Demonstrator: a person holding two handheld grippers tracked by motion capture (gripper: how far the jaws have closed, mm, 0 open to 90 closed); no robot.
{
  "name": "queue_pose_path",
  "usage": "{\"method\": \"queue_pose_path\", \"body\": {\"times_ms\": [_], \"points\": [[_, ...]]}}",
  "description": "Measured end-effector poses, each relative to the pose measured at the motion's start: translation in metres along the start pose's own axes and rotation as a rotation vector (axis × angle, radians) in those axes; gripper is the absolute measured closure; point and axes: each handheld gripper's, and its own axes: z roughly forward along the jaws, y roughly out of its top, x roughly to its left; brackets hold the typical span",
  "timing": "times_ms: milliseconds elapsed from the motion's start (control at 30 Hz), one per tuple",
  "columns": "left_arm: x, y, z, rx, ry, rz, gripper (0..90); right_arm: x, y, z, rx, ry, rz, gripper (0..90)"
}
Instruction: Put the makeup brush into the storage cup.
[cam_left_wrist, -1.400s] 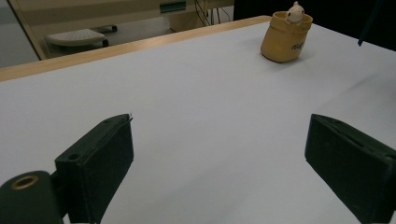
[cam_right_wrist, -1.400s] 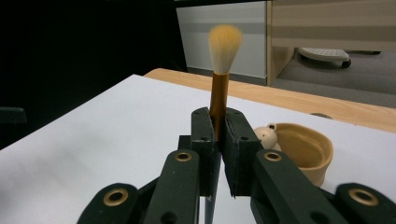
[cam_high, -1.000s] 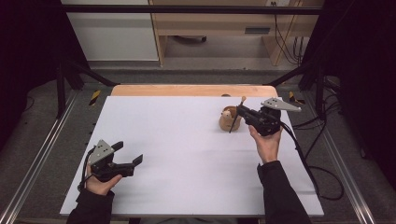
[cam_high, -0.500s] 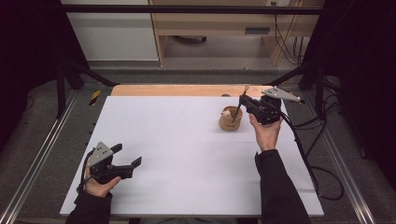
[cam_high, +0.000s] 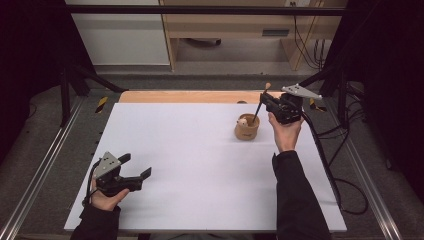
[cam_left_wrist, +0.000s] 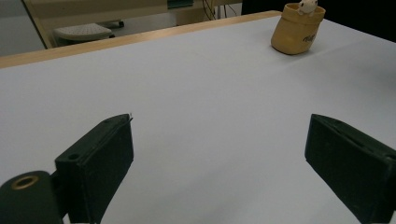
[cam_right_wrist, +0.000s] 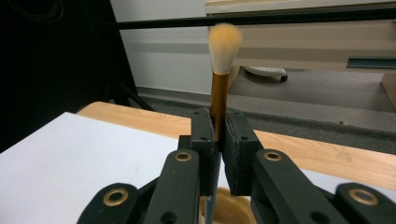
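A tan cup-shaped holder (cam_high: 247, 128) with a small white figure at its rim stands on the white table (cam_high: 200, 165), right of centre. My right gripper (cam_high: 264, 100) hangs just right of it, shut on a makeup brush (cam_high: 259, 106). The brush has a gold ferrule and pale bristles (cam_right_wrist: 224, 44) pointing up, while its dark handle slants down into the holder. In the right gripper view the ferrule (cam_right_wrist: 218, 102) is pinched between the two jaws. My left gripper (cam_high: 135, 167) rests open near the front left of the table, with nothing between its jaws. The holder (cam_left_wrist: 298, 28) stands far ahead of it.
A wooden strip (cam_high: 190, 96) runs along the table's far edge. Beyond it are a floor, a wooden shelf unit (cam_high: 235, 30) and cables. Metal rails (cam_high: 45, 165) flank the table on both sides.
My right gripper has moved away from me and turned the brush more upright over the holder, bristles up. The left gripper has barely moved.
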Motion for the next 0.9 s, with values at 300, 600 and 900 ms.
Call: {"method": "queue_pose_path", "body": {"times_ms": [300, 600, 900], "points": [[0.000, 0.000, 0.000, 0.000, -0.001, -0.002, 7.5, -0.004, -0.002, 0.015, 0.004, -0.029, 0.002, 83.7], [0.001, 0.000, 0.000, 0.000, -0.002, -0.003, 7.5, -0.008, -0.012, 0.031, 0.021, -0.064, -0.002, 83.7], [0.001, 0.000, 0.000, 0.002, -0.001, -0.003, 7.5, -0.010, -0.020, 0.039, 0.041, -0.078, 0.007, 83.7]]}}
